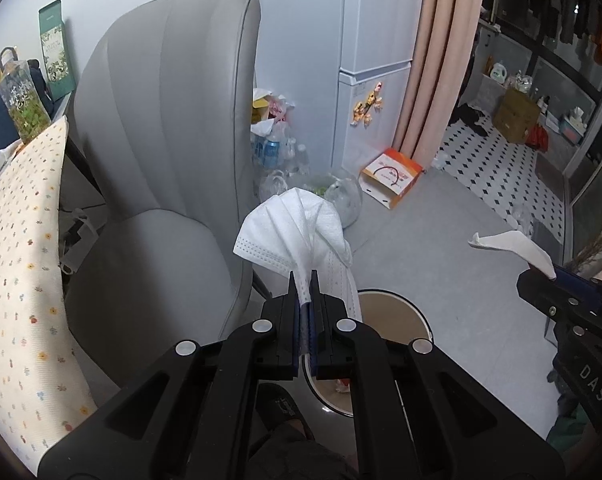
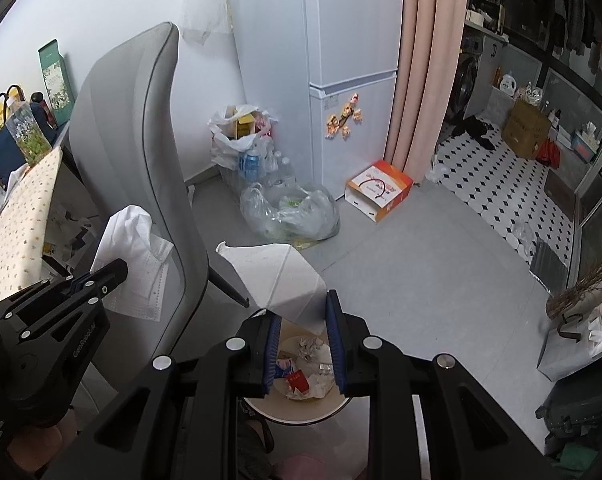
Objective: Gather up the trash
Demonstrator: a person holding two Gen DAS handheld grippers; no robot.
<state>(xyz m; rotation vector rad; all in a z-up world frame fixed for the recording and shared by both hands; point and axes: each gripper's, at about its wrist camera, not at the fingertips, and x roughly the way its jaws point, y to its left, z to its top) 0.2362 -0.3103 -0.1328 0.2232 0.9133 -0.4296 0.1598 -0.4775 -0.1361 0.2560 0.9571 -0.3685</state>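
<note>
while both hand-held grippers grip tissue, the bin (image 2: 301, 410) sits below.

Both wrist views look steeply down, sharing the bin (image 2: 301, 408).

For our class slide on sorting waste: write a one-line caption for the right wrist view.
Right gripper holds a white folded tissue over the waste bin.
</note>
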